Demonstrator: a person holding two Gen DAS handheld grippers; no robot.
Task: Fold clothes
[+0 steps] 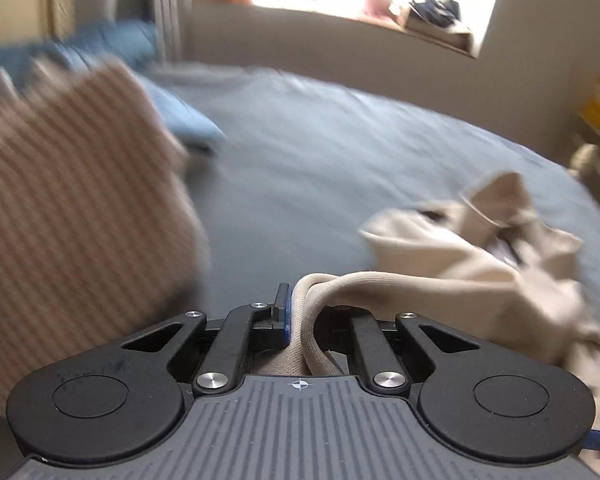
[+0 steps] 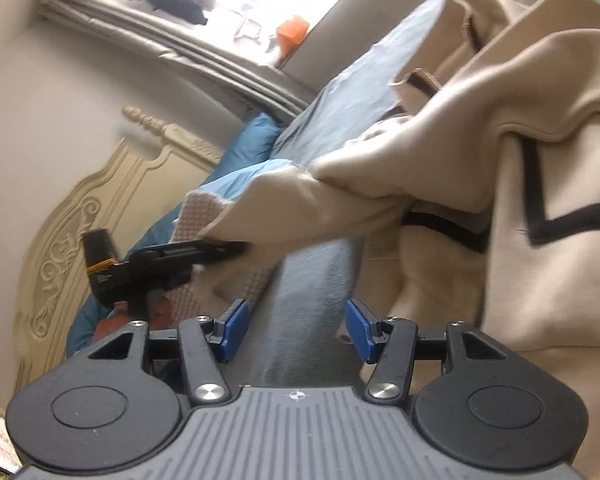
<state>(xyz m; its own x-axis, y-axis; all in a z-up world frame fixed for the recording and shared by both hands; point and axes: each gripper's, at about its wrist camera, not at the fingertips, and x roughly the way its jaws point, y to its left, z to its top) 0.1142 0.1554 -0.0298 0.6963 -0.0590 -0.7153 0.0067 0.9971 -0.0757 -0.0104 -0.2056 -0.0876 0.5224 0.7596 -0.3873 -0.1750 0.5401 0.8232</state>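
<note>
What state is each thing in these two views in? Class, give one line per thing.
Left tongs: shut on beige hoodie's edge.
Right tongs: open, holding nothing.
Beige hoodie: unfolded, crumpled, partly lifted off the bed.
Striped garment: blurred, heaped at the left.
Blue cloth: lying flat on the bed.
Bed: covered by a grey-blue sheet.

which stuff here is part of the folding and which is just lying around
In the job:
- beige hoodie
- left tool, shut on the hoodie's edge
- right tool, open
- bed, the work surface

Lying about:
- striped cloth
- blue pillow
- windowsill clutter
</note>
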